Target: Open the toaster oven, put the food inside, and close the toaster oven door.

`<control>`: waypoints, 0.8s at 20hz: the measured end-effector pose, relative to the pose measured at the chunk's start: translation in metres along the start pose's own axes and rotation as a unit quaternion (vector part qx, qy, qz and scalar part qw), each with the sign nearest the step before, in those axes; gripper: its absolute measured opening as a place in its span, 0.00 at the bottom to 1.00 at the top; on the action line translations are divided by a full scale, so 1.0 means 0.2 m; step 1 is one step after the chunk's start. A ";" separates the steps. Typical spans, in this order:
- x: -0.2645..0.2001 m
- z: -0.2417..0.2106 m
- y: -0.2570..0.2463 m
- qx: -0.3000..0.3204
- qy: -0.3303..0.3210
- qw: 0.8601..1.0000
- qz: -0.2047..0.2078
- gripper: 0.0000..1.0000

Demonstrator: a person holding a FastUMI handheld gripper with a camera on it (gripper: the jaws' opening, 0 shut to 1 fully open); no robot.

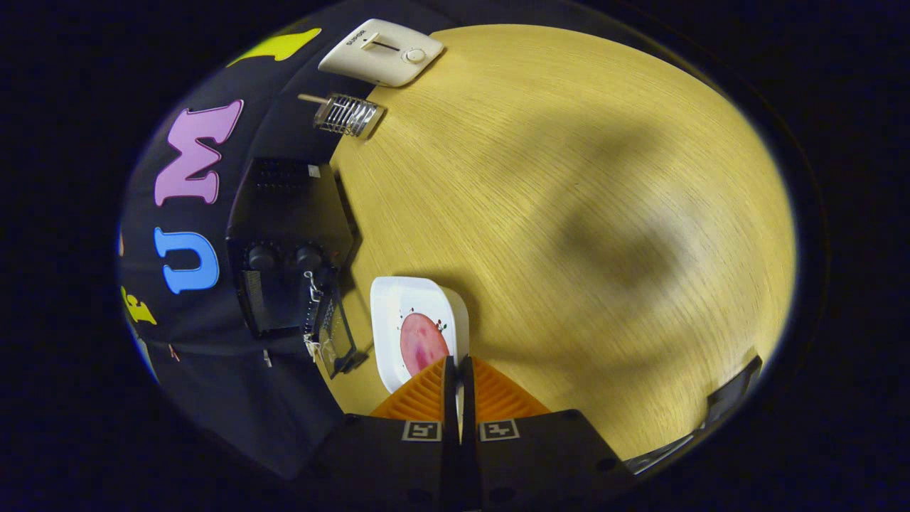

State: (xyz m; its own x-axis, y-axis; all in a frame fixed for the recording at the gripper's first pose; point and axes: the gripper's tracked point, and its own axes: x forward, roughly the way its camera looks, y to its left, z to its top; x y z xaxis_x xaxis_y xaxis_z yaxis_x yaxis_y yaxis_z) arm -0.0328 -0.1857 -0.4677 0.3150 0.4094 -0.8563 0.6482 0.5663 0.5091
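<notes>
On the desk: everything sits on one wide, pale wood desk (569, 213) with a soft dark shadow across its middle.
Tool: the tool (458, 366) has its two fingers almost pressed together, with just a thin slit left. Nothing is held between them. The tips hang over the near edge of the plate.
Plate: a white plate (387, 320) with round corners lies just ahead of the fingers. Its long side runs straight away from the tool, alongside the oven door.
Food: one round pink slice (423, 343) lies flat on the plate, at the end close to the tips. It is about as wide as it is long, so it points no special way.
Oven: a black oven (284, 213) stands at the desk's edge, against the dark cloth wall, beside the plate. Two round knobs show on its front. Its front looks out toward the plate.
Door: the glass door (333, 334) is swung out from the oven. It leans toward the plate, and there is a small gap between them.
Rack: a small wire rack (347, 114) lies well beyond the oven.
White box: a flat white box (380, 51) with a slider and a knob sits past the rack, at the far end of the desk.
</notes>
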 end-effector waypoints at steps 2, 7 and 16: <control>-0.04 -0.02 0.12 0.028 -0.018 0.999 0.036 0.05; 0.01 -0.20 0.48 0.082 -0.038 0.991 0.096 0.05; 0.51 -0.36 1.02 0.129 -0.099 0.981 0.102 0.05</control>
State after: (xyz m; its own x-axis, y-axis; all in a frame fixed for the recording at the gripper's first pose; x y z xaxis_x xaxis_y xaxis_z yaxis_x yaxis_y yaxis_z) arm 0.0813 0.0223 -0.4453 0.5693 0.3334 -0.7515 0.7032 0.2760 0.6552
